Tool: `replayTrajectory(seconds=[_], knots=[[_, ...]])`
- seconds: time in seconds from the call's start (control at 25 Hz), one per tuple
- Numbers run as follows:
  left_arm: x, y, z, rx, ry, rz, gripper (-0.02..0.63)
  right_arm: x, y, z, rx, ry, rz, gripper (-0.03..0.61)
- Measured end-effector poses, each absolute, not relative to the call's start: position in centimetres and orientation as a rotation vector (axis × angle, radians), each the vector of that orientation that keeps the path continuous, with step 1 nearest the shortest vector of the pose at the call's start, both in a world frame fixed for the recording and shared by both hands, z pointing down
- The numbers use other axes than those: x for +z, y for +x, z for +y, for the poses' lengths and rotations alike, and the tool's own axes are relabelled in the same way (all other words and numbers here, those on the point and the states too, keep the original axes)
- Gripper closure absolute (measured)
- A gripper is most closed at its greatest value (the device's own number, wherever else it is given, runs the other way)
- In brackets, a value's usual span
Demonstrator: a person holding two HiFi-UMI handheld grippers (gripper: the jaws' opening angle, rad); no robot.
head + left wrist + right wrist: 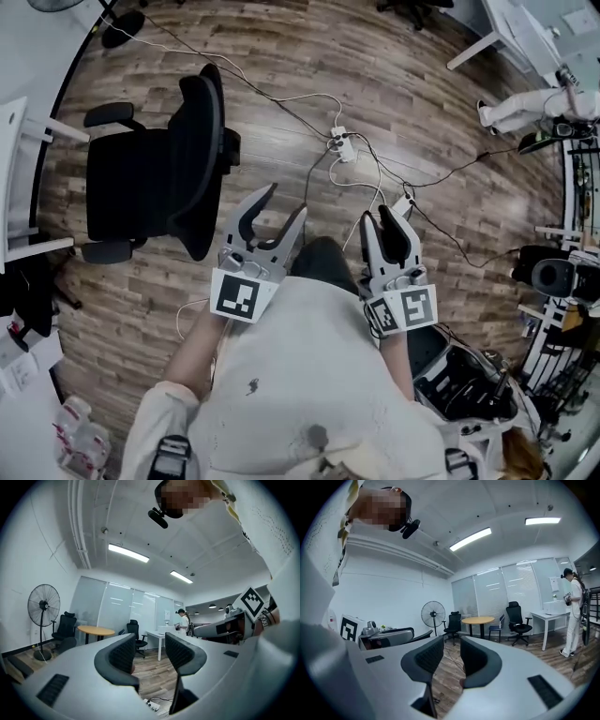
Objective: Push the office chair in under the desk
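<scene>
Two empty grippers: your left gripper point(286, 200) spread wide, right gripper point(382, 217) parted less, ribbed dark pads point(123, 654). Black curved-back office chair point(155, 178) on wood-plank floor point(281, 56) by white desk point(11, 178).

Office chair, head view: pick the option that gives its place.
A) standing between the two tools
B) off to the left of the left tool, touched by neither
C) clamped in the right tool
B: the office chair stands on the floor well to the left of the left tool, and the right tool is farther off still; both tools are open and empty.
</scene>
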State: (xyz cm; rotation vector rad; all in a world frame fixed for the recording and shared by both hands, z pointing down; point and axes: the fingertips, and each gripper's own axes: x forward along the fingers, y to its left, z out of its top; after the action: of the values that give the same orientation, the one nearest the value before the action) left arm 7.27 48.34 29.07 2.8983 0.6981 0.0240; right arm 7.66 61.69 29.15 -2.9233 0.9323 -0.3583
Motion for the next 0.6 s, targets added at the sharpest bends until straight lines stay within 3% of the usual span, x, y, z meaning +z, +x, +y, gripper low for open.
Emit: replayTrajectory(seconds=[0.6], knots=[[30.2, 6.3, 34.5, -0.009, 2.984, 0.033, 0.400, 30.4, 15.5, 47.3, -0.329, -2.722, 1.516, 0.457]])
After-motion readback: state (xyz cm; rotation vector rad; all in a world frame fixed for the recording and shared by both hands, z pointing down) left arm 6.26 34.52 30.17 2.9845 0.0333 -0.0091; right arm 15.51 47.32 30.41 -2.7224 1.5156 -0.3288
